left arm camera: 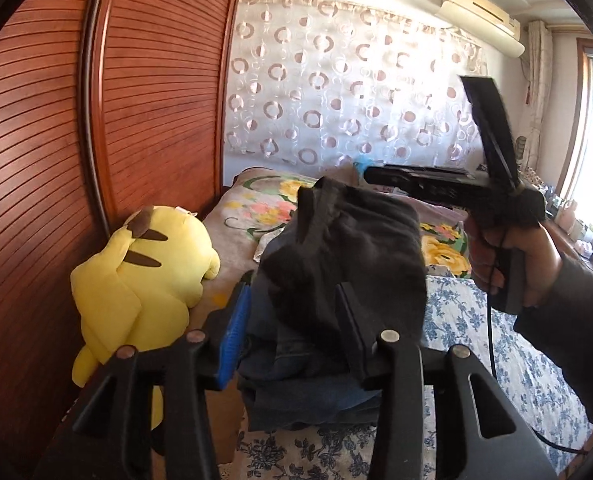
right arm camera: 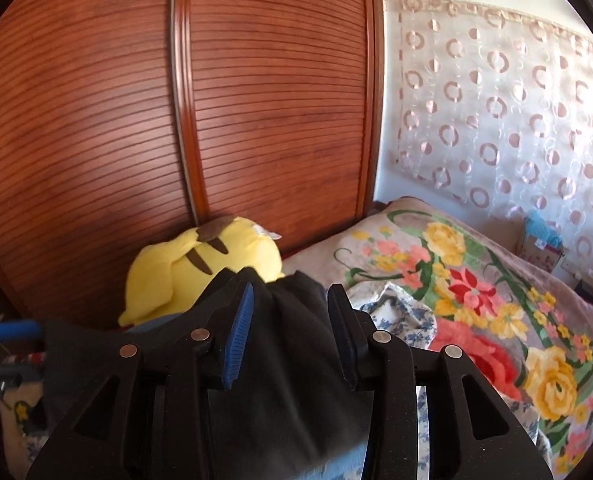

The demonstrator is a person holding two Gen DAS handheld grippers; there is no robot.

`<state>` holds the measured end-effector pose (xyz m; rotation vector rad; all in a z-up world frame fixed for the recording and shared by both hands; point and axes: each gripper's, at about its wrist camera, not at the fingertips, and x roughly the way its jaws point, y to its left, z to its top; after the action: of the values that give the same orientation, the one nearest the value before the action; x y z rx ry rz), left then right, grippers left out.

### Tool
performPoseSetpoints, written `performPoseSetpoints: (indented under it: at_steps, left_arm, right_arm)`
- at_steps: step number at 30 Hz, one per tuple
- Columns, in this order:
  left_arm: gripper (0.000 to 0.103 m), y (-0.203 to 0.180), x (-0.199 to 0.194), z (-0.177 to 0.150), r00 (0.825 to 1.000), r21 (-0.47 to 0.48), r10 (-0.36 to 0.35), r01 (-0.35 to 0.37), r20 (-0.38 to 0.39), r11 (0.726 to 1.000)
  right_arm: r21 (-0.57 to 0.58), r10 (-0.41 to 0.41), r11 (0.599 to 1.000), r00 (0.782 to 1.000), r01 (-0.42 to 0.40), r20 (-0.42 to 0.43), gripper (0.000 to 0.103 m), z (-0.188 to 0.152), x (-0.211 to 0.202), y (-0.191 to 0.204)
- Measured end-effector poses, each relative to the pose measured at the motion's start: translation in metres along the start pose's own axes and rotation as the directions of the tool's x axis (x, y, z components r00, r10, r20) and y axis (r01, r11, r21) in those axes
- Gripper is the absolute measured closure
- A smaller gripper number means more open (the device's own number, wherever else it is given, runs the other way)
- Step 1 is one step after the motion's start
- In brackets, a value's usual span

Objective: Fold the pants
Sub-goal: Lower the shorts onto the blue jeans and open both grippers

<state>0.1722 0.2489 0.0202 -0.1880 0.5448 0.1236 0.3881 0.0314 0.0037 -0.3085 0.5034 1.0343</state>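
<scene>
Folded black pants (left arm camera: pixel 348 248) lie on top of a stack of blue jeans (left arm camera: pixel 296 380) on the bed. My left gripper (left arm camera: pixel 292 300) is open at the stack's near side. Its blue left pad (left arm camera: pixel 236 320) stands clear of the cloth, while the black fold drapes over its right finger. A hand (left arm camera: pixel 504 256) holds my right gripper (left arm camera: pixel 372 178) just behind the pants, pointing left. In the right wrist view the right gripper (right arm camera: pixel 292 320) is open, and the black pants (right arm camera: pixel 288 380) lie loosely between and under its fingers.
A yellow plush toy (left arm camera: pixel 144 272) (right arm camera: pixel 200 272) lies left of the stack, against the brown louvred wardrobe doors (left arm camera: pixel 56 160). A floral blanket (right arm camera: pixel 476 300) covers the far bed and a blue-flowered sheet (left arm camera: pixel 516 360) the near part. A cable (left arm camera: pixel 492 340) hangs from the right gripper.
</scene>
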Motion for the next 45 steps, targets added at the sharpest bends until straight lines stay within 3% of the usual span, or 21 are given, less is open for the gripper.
performPoseSetpoints:
  at_steps: [5,10,13,19,25,30,37,40,45]
  left_arm:
    - [0.060,-0.012,0.004,0.010,0.997,0.008,-0.069,0.069,0.018,0.998]
    - [0.060,-0.021,0.028,0.014,0.992,0.014,-0.121,0.121,-0.022,0.993]
    - [0.060,-0.017,0.045,0.011,0.995,0.023,-0.077,0.079,-0.059,0.997]
    - [0.060,-0.005,0.062,-0.003,0.992,0.010,-0.056,0.058,-0.110,0.998]
    - [0.057,-0.013,0.060,-0.011,0.993,0.049,-0.044,0.049,-0.107,0.998]
    - [0.039,-0.022,0.057,-0.011,0.994,0.085,-0.040,0.049,-0.105,0.995]
    - [0.037,-0.028,0.052,-0.010,0.994,0.087,-0.021,0.031,-0.107,0.996]
    - [0.030,-0.031,0.046,-0.008,0.996,0.077,-0.014,0.022,-0.094,0.997]
    - [0.029,-0.046,0.036,-0.002,0.998,0.101,-0.006,0.013,-0.067,0.995]
  right_arm:
    - [0.018,0.035,0.999,0.999,-0.035,-0.017,0.065,-0.016,-0.020,-0.001]
    - [0.010,0.027,1.000,0.998,-0.027,-0.061,0.065,-0.033,-0.012,0.002]
    - [0.027,0.028,0.999,0.996,-0.026,-0.079,0.065,-0.039,-0.005,-0.005]
    - [0.064,0.019,0.998,0.997,-0.014,-0.079,0.068,-0.043,0.005,-0.025]
    - [0.091,-0.001,0.996,0.997,0.009,-0.080,0.069,-0.046,0.015,-0.035]
    - [0.098,-0.019,0.995,0.998,0.025,-0.058,0.069,-0.049,0.001,-0.033]
    - [0.111,-0.037,0.993,0.998,0.042,-0.044,0.069,-0.055,-0.024,-0.032]
    - [0.119,-0.047,0.992,0.998,0.051,-0.037,0.069,-0.061,-0.038,-0.034]
    - [0.125,-0.067,0.990,0.997,0.071,-0.033,0.069,-0.073,-0.060,-0.036]
